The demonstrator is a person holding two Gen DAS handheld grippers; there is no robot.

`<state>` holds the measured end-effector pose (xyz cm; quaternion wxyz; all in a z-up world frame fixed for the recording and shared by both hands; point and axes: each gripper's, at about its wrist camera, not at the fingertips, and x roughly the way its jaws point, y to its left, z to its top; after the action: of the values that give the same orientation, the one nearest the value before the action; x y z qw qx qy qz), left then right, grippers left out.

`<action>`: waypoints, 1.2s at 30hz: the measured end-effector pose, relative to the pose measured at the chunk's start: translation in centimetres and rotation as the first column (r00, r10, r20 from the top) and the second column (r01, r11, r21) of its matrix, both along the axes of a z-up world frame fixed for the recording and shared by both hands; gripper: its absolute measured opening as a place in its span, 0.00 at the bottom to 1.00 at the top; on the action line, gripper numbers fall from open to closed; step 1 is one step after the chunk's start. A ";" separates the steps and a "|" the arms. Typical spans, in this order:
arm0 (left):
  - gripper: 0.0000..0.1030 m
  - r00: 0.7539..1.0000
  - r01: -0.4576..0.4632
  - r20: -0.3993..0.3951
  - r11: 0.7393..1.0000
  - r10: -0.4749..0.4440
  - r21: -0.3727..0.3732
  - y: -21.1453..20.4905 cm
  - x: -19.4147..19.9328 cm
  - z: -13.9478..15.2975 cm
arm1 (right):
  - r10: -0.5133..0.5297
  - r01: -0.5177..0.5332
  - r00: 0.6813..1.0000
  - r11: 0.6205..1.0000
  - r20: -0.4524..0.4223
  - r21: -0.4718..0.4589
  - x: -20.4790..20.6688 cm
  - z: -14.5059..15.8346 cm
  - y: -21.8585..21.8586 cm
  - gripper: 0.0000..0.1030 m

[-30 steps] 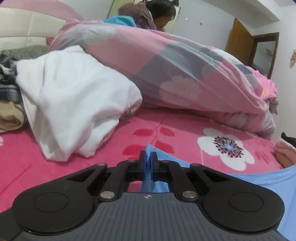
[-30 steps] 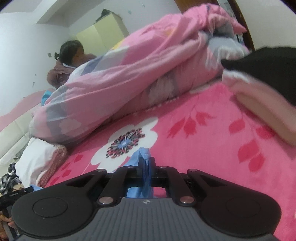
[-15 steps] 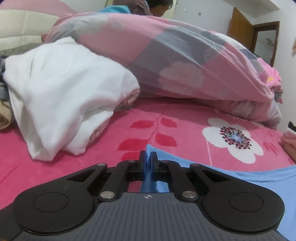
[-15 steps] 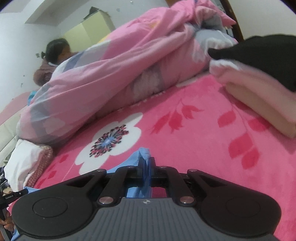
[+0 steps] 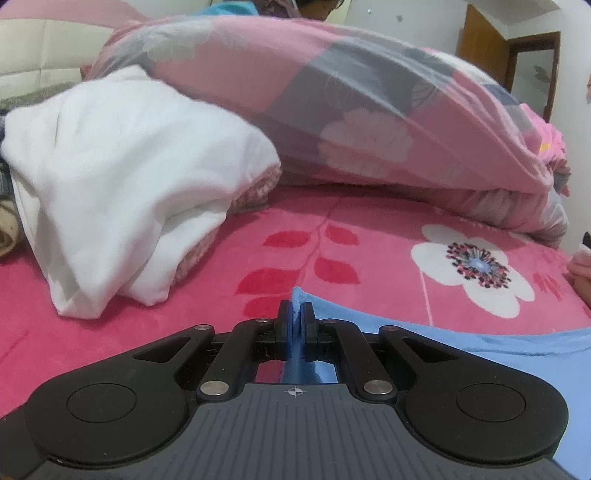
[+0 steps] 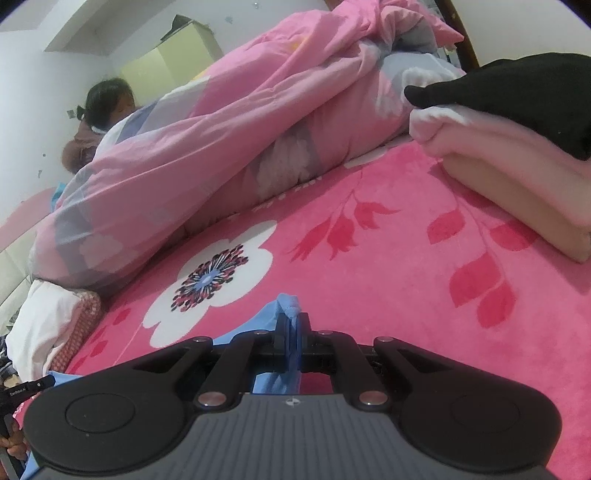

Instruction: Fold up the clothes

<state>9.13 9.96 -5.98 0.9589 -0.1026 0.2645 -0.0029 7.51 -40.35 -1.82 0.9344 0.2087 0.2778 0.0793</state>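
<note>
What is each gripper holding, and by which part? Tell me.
Both hold the blue garment: left gripper and right gripper each pinch a bunched edge.

My left tool (image 5: 296,314) was clamped tight on a pinched edge of the blue garment (image 5: 461,343), which spread away to the right over the bed (image 5: 369,236) with its pink flowered cover. To the left lay a crumpled white garment (image 5: 122,192), touching a long rolled pink and grey quilt (image 5: 369,110) that ran across behind it. A person's dark hair (image 5: 314,4) showed above the quilt at the top edge.
</note>
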 end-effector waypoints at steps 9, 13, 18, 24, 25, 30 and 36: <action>0.16 0.996 0.009 -0.085 1.000 -0.011 -0.020 0.6 1.2 -1.0 | 0.006 0.004 0.997 0.993 -0.082 0.121 1.7 -3.8 -1.5 0.04; 0.42 0.995 -0.015 -0.102 0.999 0.011 -0.033 0.8 0.8 -0.6 | 0.006 0.018 0.995 0.972 -0.100 0.233 1.7 -4.4 -2.9 0.10; 0.63 0.995 -0.055 -0.086 0.998 0.053 -0.022 1.0 -0.6 1.4 | -0.069 0.106 0.992 0.913 -0.107 0.394 0.2 -4.8 -5.3 0.27; 0.63 0.998 0.002 -0.060 0.999 -0.005 -0.042 1.8 -4.1 5.9 | -0.110 0.156 0.986 0.860 -0.123 0.486 -4.1 -3.2 -7.1 0.33; 0.63 0.998 0.017 -0.052 0.999 -0.019 -0.044 1.9 -5.0 6.8 | -0.106 0.153 0.987 0.850 -0.121 0.503 -5.1 -2.8 -7.2 0.33; 0.63 0.997 0.074 -0.018 0.997 -0.075 -0.018 3.7 -10.4 10.6 | -0.074 0.098 0.995 0.842 -0.066 0.530 -11.9 0.6 -6.7 0.33; 0.63 0.998 0.050 -0.038 0.997 -0.052 -0.066 8.2 -16.3 12.8 | -0.023 -0.023 0.997 0.827 0.074 0.562 -20.7 4.1 -5.6 0.34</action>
<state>-7.13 18.20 6.84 0.9492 -0.1271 0.2859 -0.0340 -13.20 -46.00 2.27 0.8415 0.4713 0.2058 0.1655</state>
